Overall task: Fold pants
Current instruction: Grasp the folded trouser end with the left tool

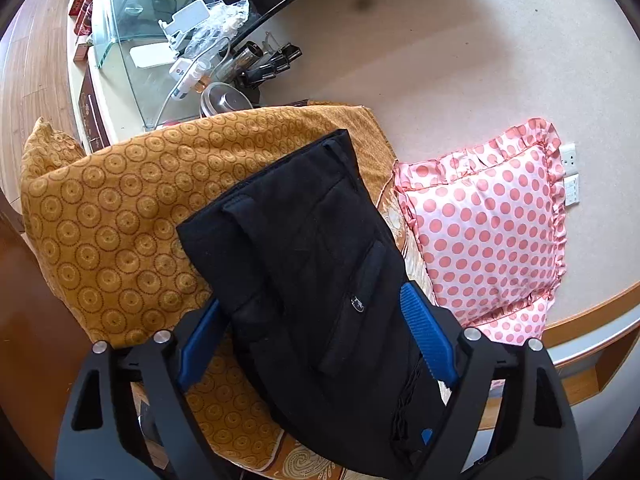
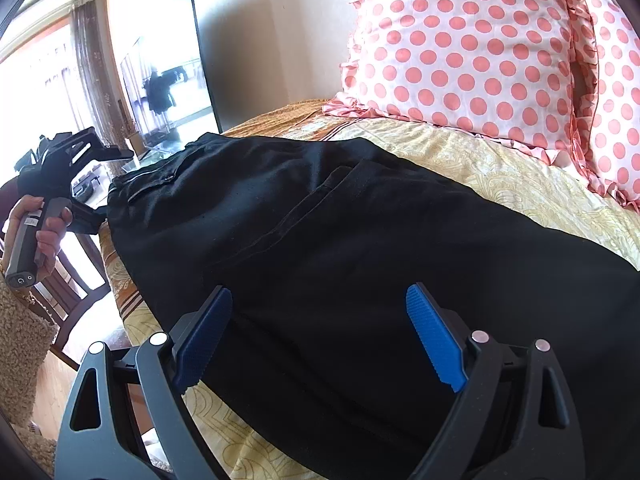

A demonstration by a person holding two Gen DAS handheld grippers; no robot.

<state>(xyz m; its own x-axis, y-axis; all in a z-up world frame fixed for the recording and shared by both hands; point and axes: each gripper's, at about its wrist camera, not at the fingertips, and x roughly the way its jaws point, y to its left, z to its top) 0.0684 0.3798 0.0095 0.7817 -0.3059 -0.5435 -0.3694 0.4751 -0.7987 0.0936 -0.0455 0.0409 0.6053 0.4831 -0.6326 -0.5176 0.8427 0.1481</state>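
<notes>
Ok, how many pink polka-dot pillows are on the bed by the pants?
2: one polka-dot pillow stands beyond the pants, a second pillow partly hidden behind it at right. Others may lie out of view.

Polka-dot pillows [image 2: 472, 52] blocking bed [image 2: 500, 168] head edge; mustard cushion [image 1: 120, 208] crowding side edge; strip between lying open.

Black pants [image 2: 360, 240] flat on bed

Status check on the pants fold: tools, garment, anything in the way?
Left tool open, straddling the black pants. Right tool open over the pants, not gripping. Pants lie flat on the bed. Polka-dot pillow sits beside them, not touching.
</notes>
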